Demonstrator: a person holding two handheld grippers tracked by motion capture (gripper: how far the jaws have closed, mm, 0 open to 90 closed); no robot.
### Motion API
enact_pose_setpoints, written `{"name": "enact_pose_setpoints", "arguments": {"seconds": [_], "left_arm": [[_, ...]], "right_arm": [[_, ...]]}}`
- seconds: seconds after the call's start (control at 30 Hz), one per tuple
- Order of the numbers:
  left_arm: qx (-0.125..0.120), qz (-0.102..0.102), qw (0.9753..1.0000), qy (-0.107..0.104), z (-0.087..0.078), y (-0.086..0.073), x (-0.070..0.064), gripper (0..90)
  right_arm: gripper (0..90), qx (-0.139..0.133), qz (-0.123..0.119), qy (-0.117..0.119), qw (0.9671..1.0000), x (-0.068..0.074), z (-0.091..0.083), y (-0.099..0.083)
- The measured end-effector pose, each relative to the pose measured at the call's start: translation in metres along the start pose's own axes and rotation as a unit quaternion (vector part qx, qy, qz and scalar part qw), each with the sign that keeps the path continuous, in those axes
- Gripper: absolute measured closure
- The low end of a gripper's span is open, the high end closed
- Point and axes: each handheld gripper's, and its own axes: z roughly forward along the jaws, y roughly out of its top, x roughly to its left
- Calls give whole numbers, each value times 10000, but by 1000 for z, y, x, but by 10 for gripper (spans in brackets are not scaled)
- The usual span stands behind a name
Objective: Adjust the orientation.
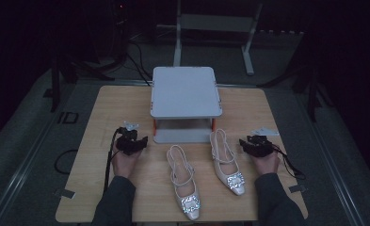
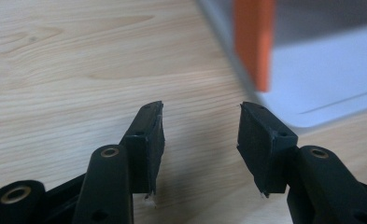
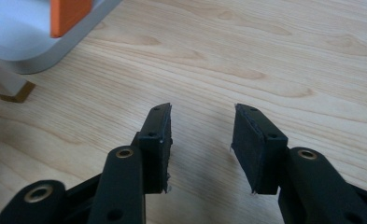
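Both grippers, left [image 1: 134,141] and right [image 1: 253,144], rest with jaws spread and empty beside two heeled shoes [image 1: 184,188] [image 1: 226,162] before a small shelf [image 1: 186,92], where thin slingback straps could slip a careless pinch

A white 2-tier rack [image 1: 186,92] with orange posts stands on the wooden table [image 1: 102,108].

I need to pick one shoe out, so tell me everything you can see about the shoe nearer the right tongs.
The right shoe is a pale pink slingback with a pointed toe and a sparkling square buckle over the toe. Its thin heel strap loops toward the small grey two-tier rack, its toe toward the person. It lies flat on the wooden table, beside its mate, untouched; the right tongs rest open alongside.
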Motion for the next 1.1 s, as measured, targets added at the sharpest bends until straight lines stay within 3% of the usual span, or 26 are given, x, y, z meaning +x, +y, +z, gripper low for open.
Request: {"name": "enact_pose_setpoints", "arguments": {"seconds": [0.3,0.5,0.53,0.63,0.73,0.9,1.1], "left_arm": [[-378,212,9977,-517,-21,8,-10,560],[-448,179,9959,-760,-33,14,-14,561],[-516,175,9945,-891,-39,16,-18,556],[-606,225,9930,-984,-45,20,-24,545],[-723,375,9897,-1179,-57,26,-35,535],[-792,591,9866,-1296,-66,31,-46,528],[-873,676,9835,-1435,-72,33,-54,523]], "right_arm": [[538,-90,16,-54,9999,-2,-6,-2],[532,-67,-9,-61,10000,-2,-4,-3],[531,-81,-13,-58,9999,-2,-5,-3],[530,-99,1,-50,9999,-2,-6,-3],[527,-103,-15,-41,9999,-2,-7,-3],[526,-99,-13,-54,9999,-2,-6,-3],[523,-111,-11,-49,9999,-2,-7,-2]]}}
